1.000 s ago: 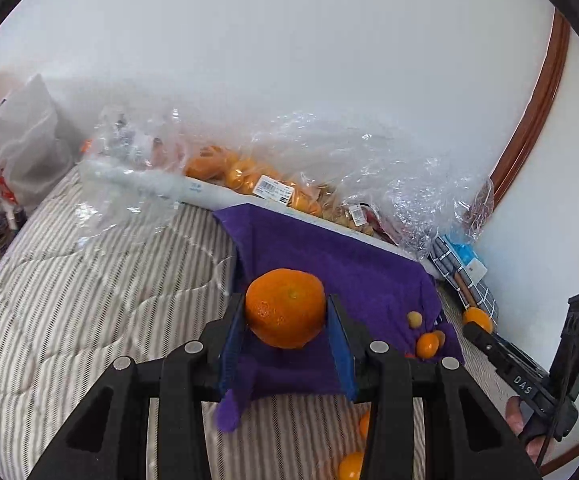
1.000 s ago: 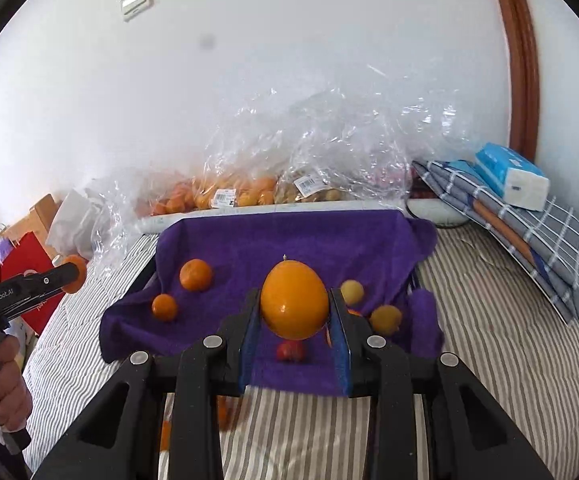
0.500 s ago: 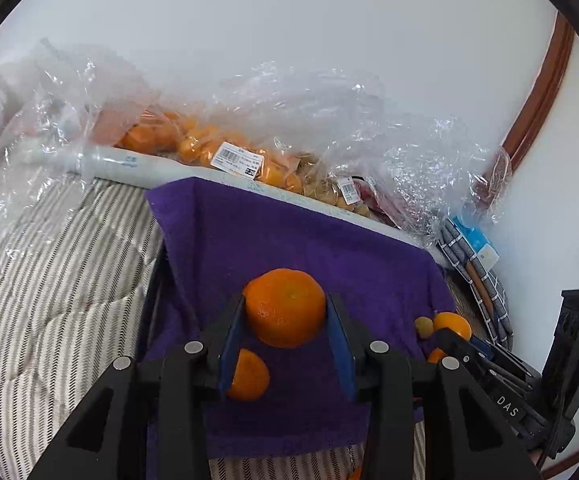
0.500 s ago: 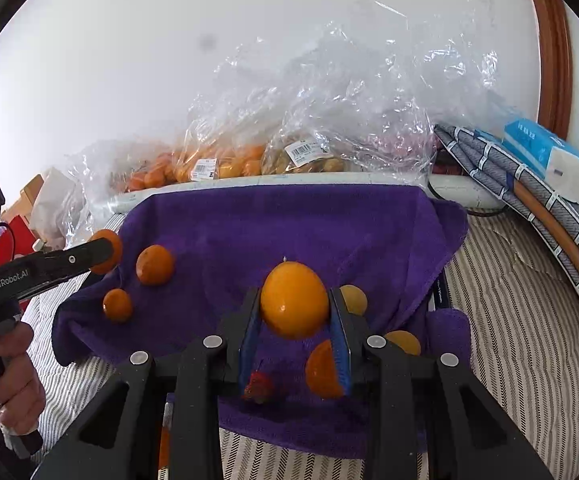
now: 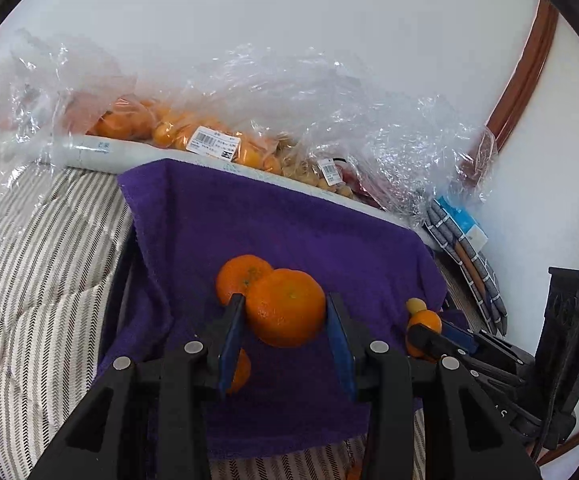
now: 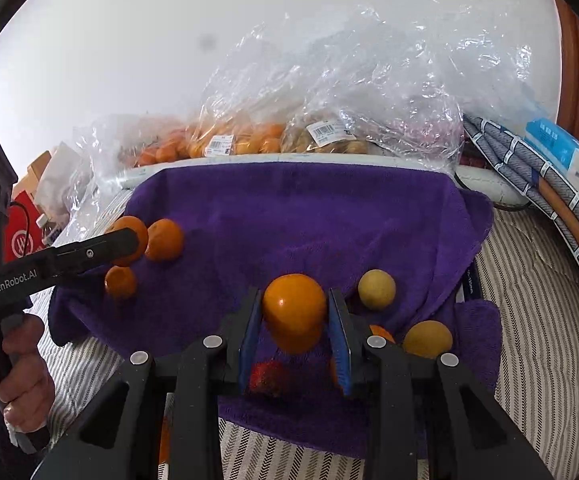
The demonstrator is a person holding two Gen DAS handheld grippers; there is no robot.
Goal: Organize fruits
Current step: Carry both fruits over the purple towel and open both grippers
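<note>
My left gripper (image 5: 285, 334) is shut on a mandarin (image 5: 285, 306) and holds it just above the left part of the purple towel (image 5: 289, 224), next to two mandarins lying there (image 5: 241, 276). My right gripper (image 6: 294, 326) is shut on a smooth orange fruit (image 6: 294, 312) above the towel's right front part (image 6: 289, 216). Two yellow fruits (image 6: 376, 290) and a red fruit (image 6: 267, 376) lie near it. The left gripper also shows in the right wrist view (image 6: 129, 240) with its mandarin.
Clear plastic bags of oranges and other fruit (image 6: 329, 120) lie along the wall behind the towel. A folded plaid cloth with a blue tissue pack (image 6: 561, 152) sits at the right. The striped bed cover (image 5: 37, 280) surrounds the towel.
Both grippers have moved forward and down over the towel, each keeping its fruit. The left one now hangs beside the two mandarins on the towel.
</note>
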